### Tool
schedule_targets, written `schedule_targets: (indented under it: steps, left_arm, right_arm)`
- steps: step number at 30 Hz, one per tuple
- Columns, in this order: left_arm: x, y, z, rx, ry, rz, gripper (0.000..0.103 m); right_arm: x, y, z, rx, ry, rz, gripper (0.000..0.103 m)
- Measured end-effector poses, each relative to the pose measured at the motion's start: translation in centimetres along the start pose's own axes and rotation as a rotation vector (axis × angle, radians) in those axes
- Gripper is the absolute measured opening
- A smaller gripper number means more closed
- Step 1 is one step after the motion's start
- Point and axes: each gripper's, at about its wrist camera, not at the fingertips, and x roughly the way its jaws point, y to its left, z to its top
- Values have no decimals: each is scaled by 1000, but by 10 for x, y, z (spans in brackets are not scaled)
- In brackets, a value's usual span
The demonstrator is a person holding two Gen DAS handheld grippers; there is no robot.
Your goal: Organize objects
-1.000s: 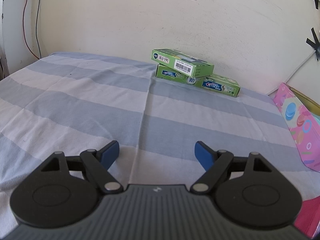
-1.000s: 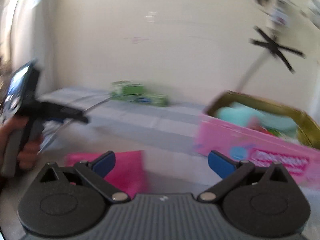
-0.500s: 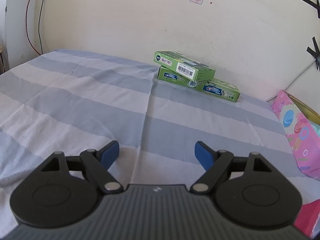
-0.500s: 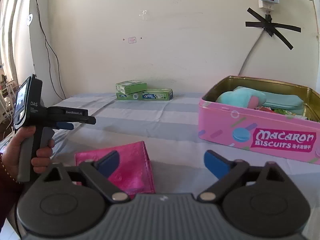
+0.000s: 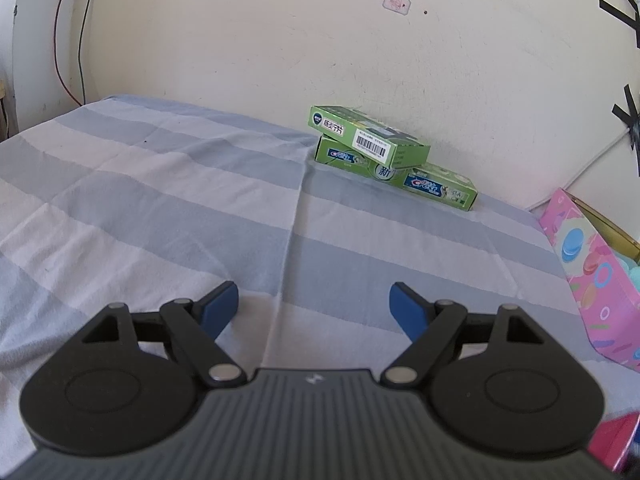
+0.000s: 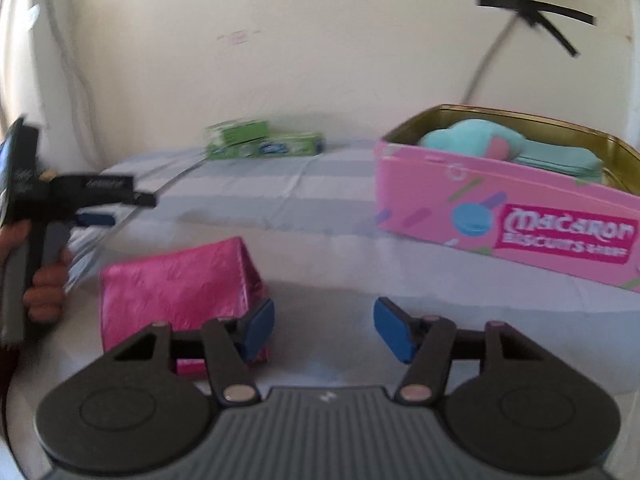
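Observation:
A shiny pink pouch [image 6: 176,284] lies on the striped cloth just left of my right gripper [image 6: 324,320]. Its left fingertip [image 6: 260,320] overlaps the pouch's right edge. The jaws are closing, with only bare cloth between them. To the right stands an open pink biscuit tin [image 6: 500,216] holding teal fabric [image 6: 472,140]. Two green boxes [image 5: 368,140] are stacked by the far wall, the upper one across a longer toothpaste box [image 5: 436,184]. My left gripper [image 5: 314,300] hovers open over the cloth, nothing between its fingers, well short of the boxes.
A blue and white striped cloth [image 5: 160,200] covers the surface up to a cream wall. A person's hand [image 6: 44,284] holds the left gripper [image 6: 120,208] at the left. Cables and black tape [image 6: 532,8] are on the wall. The tin's corner [image 5: 592,280] shows at the right.
My right gripper's jaws have narrowed a lot and it has sunk closer to the pink pouch. The left gripper has stayed where it was, still open.

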Motion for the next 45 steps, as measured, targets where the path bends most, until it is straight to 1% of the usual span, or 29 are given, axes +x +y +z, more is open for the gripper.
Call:
schedule_targets:
  steps: [5,6,8,10,11,13,15,17,19,20,22,24,25,26,27,28,29,30,31,33,35,38,42,45]
  left_arm:
    - [0,1,0,-2,-1,-2,84]
    - [0,2,1,-4,-1,-4,84]
    - [-1,5,1,-20,2,-16,84]
    - [-8,10,0,-48,10,-34,83]
    - [-16,13,-1,-63,6,-56,83]
    - [-39,18,-5,-69,-30,-121,83]
    - [-66,18,-11,-26,-67,-205,83]
    - [-90,14,-18,39,-72,-305,83]
    - [-109,7,-28,103,-63,-379,79]
    - [-115,4,-32,128,-58,-406,74]
    - [-123,0,-41,160,-35,-466,70]
    - [-122,-3,-50,169,3,-524,70]
    - [-118,-5,-56,175,27,-540,69]
    - [-113,-8,-61,182,53,-538,68]
    - [-107,-12,-65,185,83,-533,67]
    - [-100,-15,-69,183,125,-546,60]
    - [-95,-19,-73,173,161,-570,53]
    - [-91,-22,-76,156,186,-586,52]
    - [-91,-28,-76,162,178,-575,51]
    - [-93,-46,-73,221,171,-555,51]
    - [-95,-62,-66,253,158,-570,50]
    - [-95,-97,-51,303,122,-615,50]
    - [-91,-164,-24,370,49,-676,51]
    - [-78,-220,-8,424,14,-721,51]
  right_arm:
    - [-10,20,-7,-93,4,162,58]
    - [-12,23,-8,-108,1,181,59]
    - [-16,25,-7,-125,-13,177,62]
    - [-19,20,-6,-103,-24,167,63]
    - [-22,15,-5,-84,-28,169,64]
    - [-25,5,-3,-41,-38,178,65]
    - [-28,-3,-1,-7,-40,206,65]
    - [-30,-5,-1,11,-38,246,65]
    - [-32,-3,-2,14,-35,299,65]
    - [-34,-1,-3,11,-34,323,65]
    - [-36,4,-4,-2,-30,353,65]
    - [-35,8,-7,-4,-17,381,65]
    - [-32,10,-8,-1,-6,395,65]
    - [-28,12,-9,3,10,406,65]
    - [-23,14,-11,5,29,411,63]
    - [-17,17,-12,5,46,416,55]
    - [-11,20,-13,0,62,417,39]
    - [-7,23,-15,-7,66,418,33]
    - [-8,25,-15,-9,52,422,24]
    - [-14,24,-11,-33,11,378,25]
    - [-22,11,-5,-17,-41,353,25]
    - [-41,-16,6,15,-136,307,25]
    - [-66,-53,21,9,-278,166,26]
    - [-77,-87,32,38,-355,48,26]
